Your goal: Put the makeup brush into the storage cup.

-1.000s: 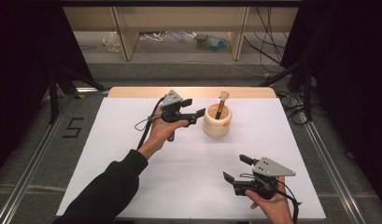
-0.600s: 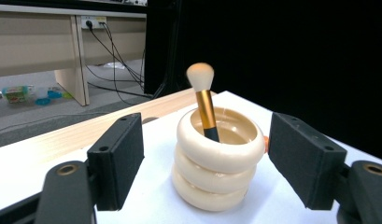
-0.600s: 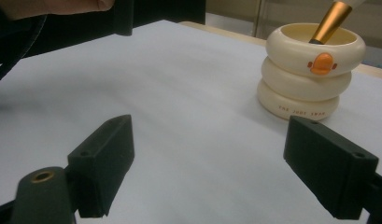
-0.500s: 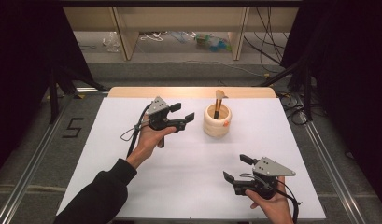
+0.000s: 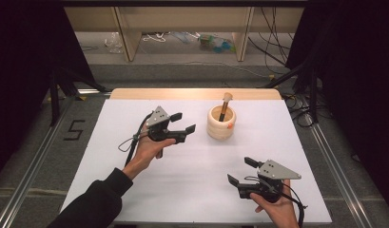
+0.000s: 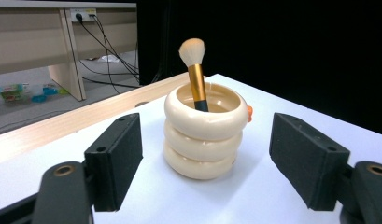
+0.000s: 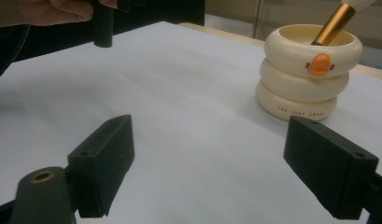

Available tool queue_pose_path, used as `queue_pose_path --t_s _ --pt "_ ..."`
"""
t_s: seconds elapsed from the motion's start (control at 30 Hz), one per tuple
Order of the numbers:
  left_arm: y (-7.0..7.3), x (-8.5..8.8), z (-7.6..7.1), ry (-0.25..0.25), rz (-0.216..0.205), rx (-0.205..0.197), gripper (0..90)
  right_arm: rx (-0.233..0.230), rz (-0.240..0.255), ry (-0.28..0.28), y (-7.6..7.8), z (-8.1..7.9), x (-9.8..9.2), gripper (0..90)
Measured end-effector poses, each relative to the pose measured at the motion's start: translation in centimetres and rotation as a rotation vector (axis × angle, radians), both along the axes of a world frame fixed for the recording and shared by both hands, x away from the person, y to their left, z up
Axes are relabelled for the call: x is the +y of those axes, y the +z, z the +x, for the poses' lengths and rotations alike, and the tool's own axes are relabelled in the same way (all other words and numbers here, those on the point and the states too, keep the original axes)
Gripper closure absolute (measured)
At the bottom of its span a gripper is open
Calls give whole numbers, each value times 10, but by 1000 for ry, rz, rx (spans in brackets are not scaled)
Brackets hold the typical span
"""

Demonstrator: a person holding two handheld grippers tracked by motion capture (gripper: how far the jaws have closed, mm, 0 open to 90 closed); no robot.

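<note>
We see the left tongs (image 5: pixel 184 122), spread and empty, now drawn back left from the ringed cup (image 5: pixel 221 123) w/ brush (image 5: pixel 225 105) at the surface's far centre, likely placing done; right tongs (image 5: pixel 241 171) spread, near right.

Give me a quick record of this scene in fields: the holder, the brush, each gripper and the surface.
holder: cream ringed cup, upright near the table's far edge
brush: makeup brush, standing in the cup, bristles up
left gripper: left gripper, jaws open with nothing between them, beside the cup and apart from it
right gripper: right gripper, jaws open and empty, near the front edge
surface: white table
</note>
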State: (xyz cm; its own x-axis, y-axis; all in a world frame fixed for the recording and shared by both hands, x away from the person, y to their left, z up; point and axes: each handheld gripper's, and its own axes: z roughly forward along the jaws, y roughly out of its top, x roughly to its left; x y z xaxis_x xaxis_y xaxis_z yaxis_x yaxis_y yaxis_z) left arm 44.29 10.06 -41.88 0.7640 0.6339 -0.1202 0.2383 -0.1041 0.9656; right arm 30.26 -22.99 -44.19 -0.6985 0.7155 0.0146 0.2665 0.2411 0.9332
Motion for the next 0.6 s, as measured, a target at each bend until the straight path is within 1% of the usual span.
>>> queue_pose_path --t_s 0.03,0.07,0.1,0.13,0.2,0.27,0.3,0.33,0.43,0.5,0.53,0.57,0.6 --pt "0 0 -2 -2 -5 3 243 -1 -1 -3 0 0 0 171" --pt "0 0 -3 -12 -4 1 232 18 3 -2 1 -1 0 171" --pt "0 0 -4 -24 -7 3 210 6 -1 2 1 -1 0 171" --pt "0 0 -6 -33 -2 9 172 19 8 2 1 -2 1 171" --pt "1 1 -9 -37 10 5 169 18 7 0 1 -2 1 171" --pt "1 2 -13 -36 6 -4 168 25 6 3 1 -2 0 171" --pt "1 2 -15 -35 6 -2 168 23 5 0 1 -2 0 171" --pt "2 3 -17 -37 5 -7 168 4 4 -1 1 -1 -1 171" --pt "2 6 -22 -41 5 -23 168 3 8 -1 2 -2 -1 171" --pt "3 9 -27 -36 6 -29 168 -1 5 -3 1 -2 -1 171" --pt "3 10 -29 -35 5 -29 168 6 12 6 1 -1 -1 171" --pt "3 12 -31 -35 2 -28 168 16 34 6 0 -2 0 171" --pt "3 13 -33 -34 4 -36 168 16 34 6 0 -2 0 171"
